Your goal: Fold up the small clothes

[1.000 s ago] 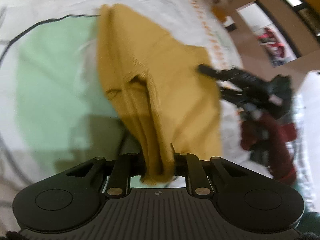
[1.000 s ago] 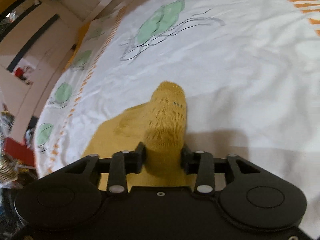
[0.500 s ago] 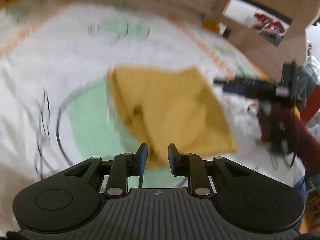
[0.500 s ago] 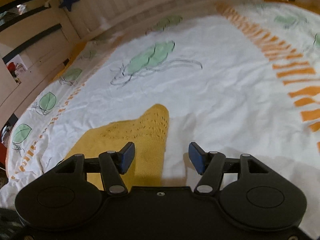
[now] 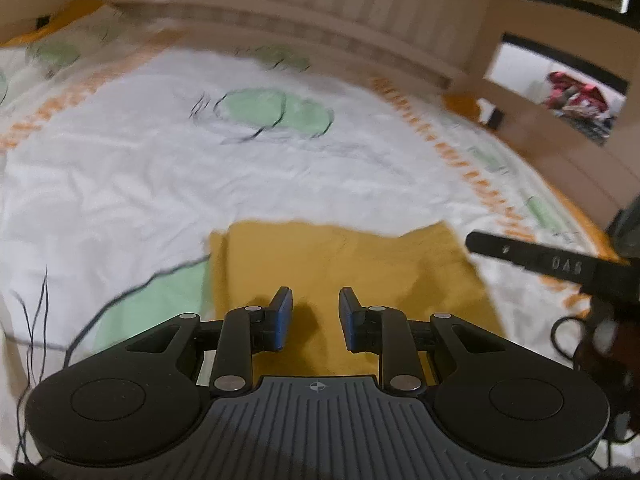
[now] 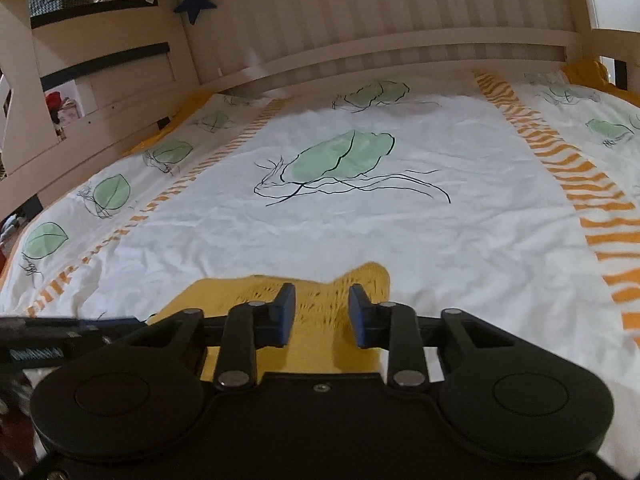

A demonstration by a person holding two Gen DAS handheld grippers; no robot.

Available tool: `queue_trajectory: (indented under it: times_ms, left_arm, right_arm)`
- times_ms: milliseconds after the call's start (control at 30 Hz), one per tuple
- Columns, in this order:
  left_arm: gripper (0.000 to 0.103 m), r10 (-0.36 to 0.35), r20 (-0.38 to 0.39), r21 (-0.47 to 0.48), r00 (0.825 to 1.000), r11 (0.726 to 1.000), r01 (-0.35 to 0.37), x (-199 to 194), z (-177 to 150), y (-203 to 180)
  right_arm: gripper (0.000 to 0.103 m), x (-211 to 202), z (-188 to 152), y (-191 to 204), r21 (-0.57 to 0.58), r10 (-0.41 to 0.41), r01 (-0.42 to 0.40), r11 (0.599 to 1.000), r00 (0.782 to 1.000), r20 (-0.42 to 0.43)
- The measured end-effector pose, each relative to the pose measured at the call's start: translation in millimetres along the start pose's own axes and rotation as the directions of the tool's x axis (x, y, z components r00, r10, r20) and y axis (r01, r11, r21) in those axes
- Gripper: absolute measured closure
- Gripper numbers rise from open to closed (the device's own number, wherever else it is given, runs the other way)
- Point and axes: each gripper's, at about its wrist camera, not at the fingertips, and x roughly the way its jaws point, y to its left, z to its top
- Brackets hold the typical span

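Note:
A mustard-yellow knitted garment (image 5: 344,256) lies folded flat in a rough rectangle on the white bedsheet (image 5: 132,184). My left gripper (image 5: 315,306) is open and empty, lifted above the garment's near edge. The garment also shows in the right wrist view (image 6: 320,312), one corner poking up at its far right. My right gripper (image 6: 322,304) is open and empty above it. The right gripper's black finger (image 5: 532,260) shows at the right edge of the left wrist view.
The sheet (image 6: 360,224) has green leaf prints (image 6: 340,156) and orange striped bands (image 6: 580,184). A wooden slatted bed rail (image 6: 360,20) runs along the far side. A blue star (image 6: 196,0) hangs on the rail. Dark red clothes (image 5: 576,96) lie beyond the bed.
Both grippers let go of the yellow garment and drew back and up. The garment now lies flat on the sheet. The right jaws stand narrower than half a second ago.

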Motion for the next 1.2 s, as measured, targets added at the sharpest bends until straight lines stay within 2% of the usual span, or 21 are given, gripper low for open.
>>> queue_trajectory:
  times_ms: [67, 133, 267, 400, 500, 567, 667, 733, 800, 833, 867, 900, 967, 1067, 1200]
  left_arm:
    - [0.079, 0.025, -0.05, -0.008, 0.998, 1.0, -0.025, 4.2, -13.7, 12.4]
    - [0.079, 0.03, -0.037, -0.01, 0.999, 1.0, -0.03, -3.5, -28.6, 22.5]
    - [0.078, 0.028, -0.027, -0.022, 0.999, 0.999, -0.029, -14.7, -39.3, 28.7]
    - [0.078, 0.042, -0.023, -0.005, 0.999, 0.999, -0.042, -15.9, -39.2, 24.9]
    - [0.078, 0.048, -0.022, 0.003, 0.999, 0.999, -0.048, -14.6, -39.7, 24.0]
    - [0.078, 0.047, -0.019, 0.001, 0.999, 0.999, -0.047, -13.4, -40.6, 23.8]
    - [0.078, 0.055, -0.017, 0.013, 0.998, 0.998, -0.055, -14.1, -40.9, 21.8]
    - [0.078, 0.064, -0.016, 0.029, 0.998, 0.998, -0.063, -15.8, -41.3, 19.2]
    - [0.077, 0.075, -0.015, 0.048, 0.997, 0.996, -0.074, -18.5, -42.2, 17.1]
    - [0.072, 0.087, -0.016, 0.059, 0.996, 0.995, -0.086, -20.4, -43.1, 15.6]
    - [0.066, 0.106, -0.02, 0.068, 0.994, 0.992, -0.104, -22.4, -44.8, 14.2]
    - [0.064, 0.119, -0.026, 0.07, 0.993, 0.991, -0.117, -24.3, -47.0, 13.7]
    - [0.064, 0.123, -0.025, 0.061, 0.992, 0.991, -0.121, -31.0, -51.6, 13.9]
    - [0.064, 0.141, -0.016, 0.08, 0.99, 0.987, -0.139, -42.7, -57.7, 10.8]
    - [0.061, 0.153, -0.04, 0.115, 0.987, 0.982, -0.147, -52.0, -65.0, 6.5]
  right_arm:
    - [0.071, 16.6, -6.4, -3.3, -0.005, -0.009, 0.009, 1.0, 0.999, -0.053]
    - [0.073, 36.2, -17.6, -8.9, -0.014, -0.029, 0.028, 1.0, 0.994, -0.11]
    - [0.075, 39.9, -21.7, -14.7, 0.017, -0.023, 0.025, 1.0, 0.996, -0.09]
    - [0.075, 36.2, -17.1, -8.6, -0.008, -0.045, 0.045, 0.999, 0.995, -0.091]
    - [0.063, 22.7, -12.0, 5.8, -0.052, -0.053, 0.049, 0.997, 0.997, -0.064]
    - [0.061, 10.8, -13.5, 16.7, -0.094, -0.043, 0.038, 0.995, 0.998, -0.051]
    - [0.051, 0.1, -24.9, 33.1, -0.154, -0.032, 0.018, 0.988, 0.996, -0.087]
    - [0.051, -3.1, -39.0, 41.1, -0.192, -0.049, 0.024, 0.981, 0.991, -0.127]
    - [0.051, -10.9, -49.6, 47.2, -0.225, -0.073, 0.043, 0.974, 0.989, -0.125]
    - [0.05, -15.5, -52.3, 49.5, -0.233, -0.082, 0.051, 0.971, 0.989, -0.123]
    - [0.048, -19.6, -53.2, 50.8, -0.234, -0.089, 0.058, 0.971, 0.988, -0.124]
    - [0.047, -24.1, -54.0, 52.5, -0.229, -0.091, 0.061, 0.971, 0.988, -0.126]
    - [0.041, -31.4, -56.6, 55.3, -0.222, -0.087, 0.054, 0.974, 0.986, -0.142]
    - [0.041, -42.5, -64.0, 61.9, -0.233, -0.095, 0.054, 0.971, 0.981, -0.168]
    - [0.041, -50.8, -74.7, 60.1, -0.189, -0.088, 0.046, 0.981, 0.971, -0.22]
